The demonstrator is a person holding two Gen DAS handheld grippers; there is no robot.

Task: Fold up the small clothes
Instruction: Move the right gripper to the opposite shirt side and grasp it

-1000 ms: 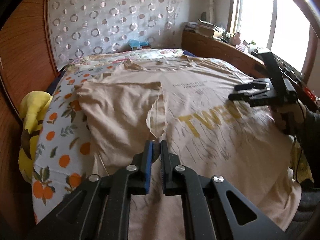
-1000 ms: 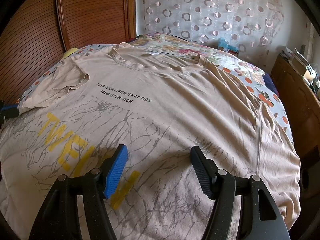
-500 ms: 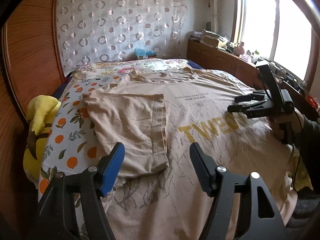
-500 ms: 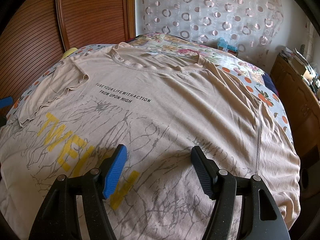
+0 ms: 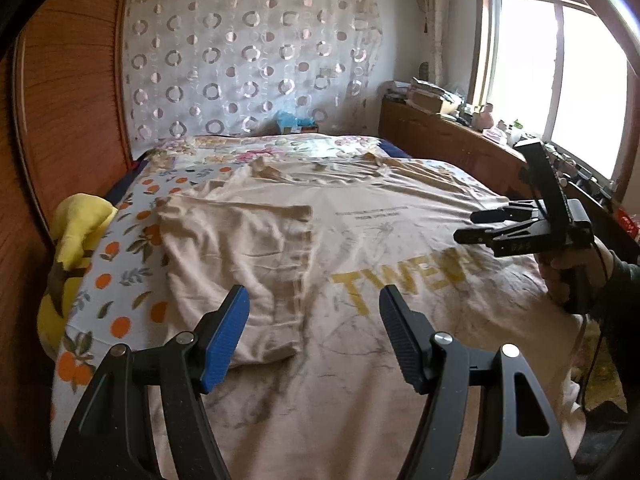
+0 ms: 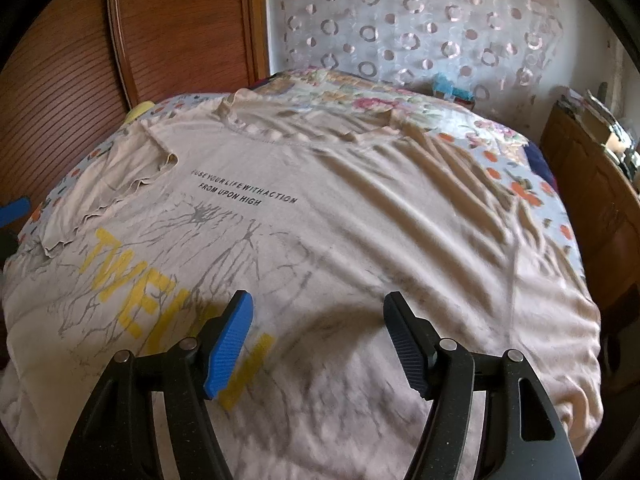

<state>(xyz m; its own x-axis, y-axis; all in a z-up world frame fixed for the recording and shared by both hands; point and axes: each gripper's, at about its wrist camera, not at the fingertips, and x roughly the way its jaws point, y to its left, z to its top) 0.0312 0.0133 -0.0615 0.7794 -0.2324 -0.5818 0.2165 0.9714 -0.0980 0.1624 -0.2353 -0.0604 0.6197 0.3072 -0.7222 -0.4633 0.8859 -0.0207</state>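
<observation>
Presently, T-shirt (image 6: 360,216) lies flat on bed (image 5: 132,280), left sleeve (image 5: 236,256) folded inward; unfolded right sleeve (image 6: 552,312) lies nearer right gripper (image 6: 318,336). Left gripper (image 5: 314,336) fingers, like the right's, spread and empty.

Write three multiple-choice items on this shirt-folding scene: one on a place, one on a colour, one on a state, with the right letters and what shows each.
1. Where does the folded-in sleeve lie?
A. on the shirt's front
B. hanging off the bed
C. under the pillow

2. What colour are the big letters on the T-shirt?
A. red
B. yellow
C. green

3. How does the left gripper stand?
A. shut on the sleeve
B. shut on the hem
C. open, holding nothing

Key: 1 A, the sleeve rests flat across the shirt's front. 2 B, the print is yellow. 3 C, its jaws have just been opening, and no cloth sits between the spread pads.
</observation>
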